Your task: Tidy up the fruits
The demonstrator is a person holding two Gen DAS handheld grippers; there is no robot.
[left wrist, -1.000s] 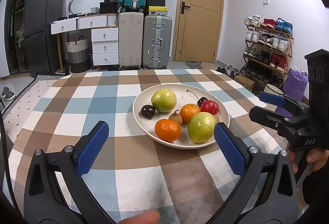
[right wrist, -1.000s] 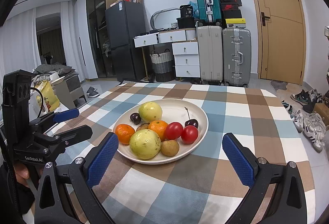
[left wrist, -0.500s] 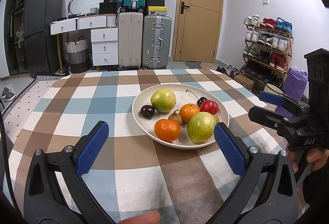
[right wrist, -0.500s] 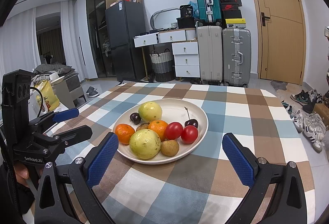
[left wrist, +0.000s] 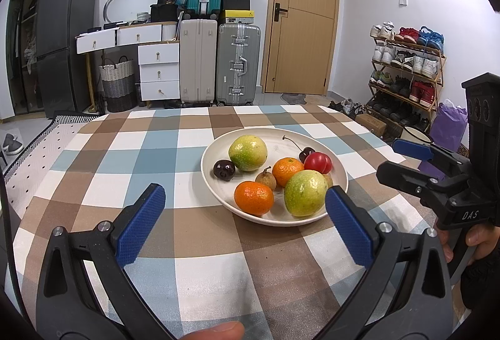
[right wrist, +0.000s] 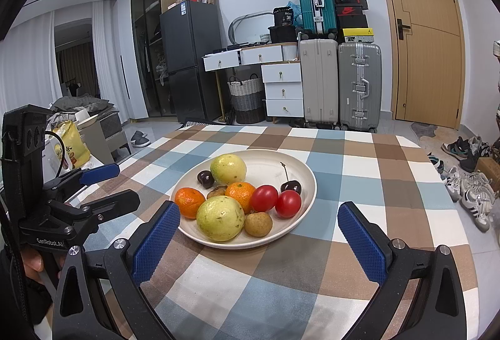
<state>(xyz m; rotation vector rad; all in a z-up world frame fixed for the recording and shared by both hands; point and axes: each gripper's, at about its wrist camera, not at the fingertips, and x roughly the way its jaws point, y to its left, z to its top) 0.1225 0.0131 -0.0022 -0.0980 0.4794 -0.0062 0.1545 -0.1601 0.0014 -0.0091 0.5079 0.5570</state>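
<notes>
A white plate (left wrist: 215,162) (right wrist: 306,184) on the checked tablecloth holds two green-yellow fruits (left wrist: 247,152) (left wrist: 305,192), two oranges (left wrist: 253,197) (left wrist: 287,171), red tomatoes (left wrist: 318,162) (right wrist: 264,198), dark cherries (left wrist: 224,170) (right wrist: 291,186) and small brown fruits (left wrist: 266,179) (right wrist: 258,224). My left gripper (left wrist: 245,224) hovers open just short of the plate's near rim, nothing between its blue pads. My right gripper (right wrist: 259,234) is also open and empty, near the plate's front edge. Each gripper shows in the other's view: right (left wrist: 415,165), left (right wrist: 100,184).
The checked table (left wrist: 125,159) has bare cloth left of and in front of the plate. Beyond the table stand suitcases (left wrist: 237,62), white drawers (left wrist: 159,71), a dark fridge (left wrist: 62,40), a door (left wrist: 303,15) and a shoe rack (left wrist: 406,68).
</notes>
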